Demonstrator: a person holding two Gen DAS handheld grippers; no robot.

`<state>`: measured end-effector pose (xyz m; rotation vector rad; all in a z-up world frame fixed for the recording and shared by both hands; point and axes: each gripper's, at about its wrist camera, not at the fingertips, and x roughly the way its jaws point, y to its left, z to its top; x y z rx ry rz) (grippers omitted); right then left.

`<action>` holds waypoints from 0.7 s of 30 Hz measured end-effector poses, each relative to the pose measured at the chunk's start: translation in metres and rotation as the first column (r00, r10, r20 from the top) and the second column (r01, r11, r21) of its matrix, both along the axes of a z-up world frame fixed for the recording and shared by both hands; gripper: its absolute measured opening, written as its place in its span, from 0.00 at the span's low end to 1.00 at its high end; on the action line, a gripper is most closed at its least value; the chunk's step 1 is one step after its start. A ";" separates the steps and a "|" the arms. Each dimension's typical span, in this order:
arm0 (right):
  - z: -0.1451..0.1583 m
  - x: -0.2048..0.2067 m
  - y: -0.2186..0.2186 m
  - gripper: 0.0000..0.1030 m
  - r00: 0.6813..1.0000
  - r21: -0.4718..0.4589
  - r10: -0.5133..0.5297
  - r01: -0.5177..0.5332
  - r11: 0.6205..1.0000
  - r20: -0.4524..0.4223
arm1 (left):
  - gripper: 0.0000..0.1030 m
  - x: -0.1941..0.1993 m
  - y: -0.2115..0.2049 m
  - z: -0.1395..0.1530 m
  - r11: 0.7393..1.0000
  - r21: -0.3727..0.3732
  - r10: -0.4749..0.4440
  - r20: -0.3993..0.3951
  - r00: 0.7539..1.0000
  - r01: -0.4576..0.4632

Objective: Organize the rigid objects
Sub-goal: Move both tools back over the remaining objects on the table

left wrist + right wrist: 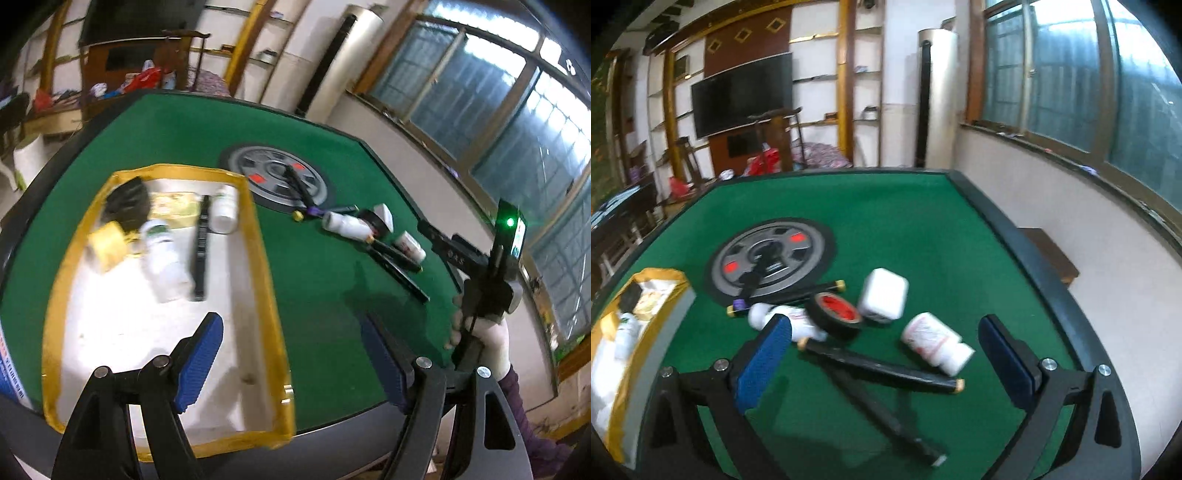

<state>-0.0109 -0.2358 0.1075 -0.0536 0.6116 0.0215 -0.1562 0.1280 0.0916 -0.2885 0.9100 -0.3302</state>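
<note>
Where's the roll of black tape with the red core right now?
Right wrist view, centre: the tape roll lies on the green table, between the white bottle on its left and the white box on its right.

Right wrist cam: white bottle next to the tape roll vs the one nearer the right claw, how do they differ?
The bottle by the tape touches the tape roll, and the claw's left finger hides part of it. The red-labelled bottle lies apart from the roll, in full view, its cap pointing right. Shared: both white, lying on their sides on the green table.
</note>
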 end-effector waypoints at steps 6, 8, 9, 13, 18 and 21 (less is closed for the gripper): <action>0.000 -0.001 -0.014 0.98 0.998 0.006 -0.030 0.030 1.000 0.057 | 0.78 0.008 -0.033 -0.003 0.998 0.051 -0.022 -0.034 0.999 0.023; 0.000 -0.003 -0.019 0.98 0.996 -0.002 -0.042 0.042 0.999 0.076 | 0.78 0.010 -0.041 -0.005 0.998 0.064 -0.026 -0.042 0.999 0.029; 0.000 -0.004 -0.021 0.98 0.996 -0.004 -0.047 0.047 0.999 0.079 | 0.78 0.010 -0.046 -0.005 0.997 0.071 -0.031 -0.045 0.999 0.034; -0.002 -0.004 -0.033 0.98 0.994 -0.008 -0.073 0.074 0.997 0.085 | 0.78 0.014 -0.059 -0.008 0.995 0.091 -0.044 -0.050 0.998 0.048; -0.007 -0.003 -0.048 0.98 0.991 0.012 -0.105 0.104 0.994 0.078 | 0.78 0.016 -0.072 -0.012 0.992 0.110 -0.059 -0.066 0.996 0.066; -0.009 -0.002 -0.054 0.98 0.990 0.015 -0.115 0.114 0.993 0.078 | 0.78 0.018 -0.076 -0.013 0.991 0.115 -0.059 -0.074 0.995 0.068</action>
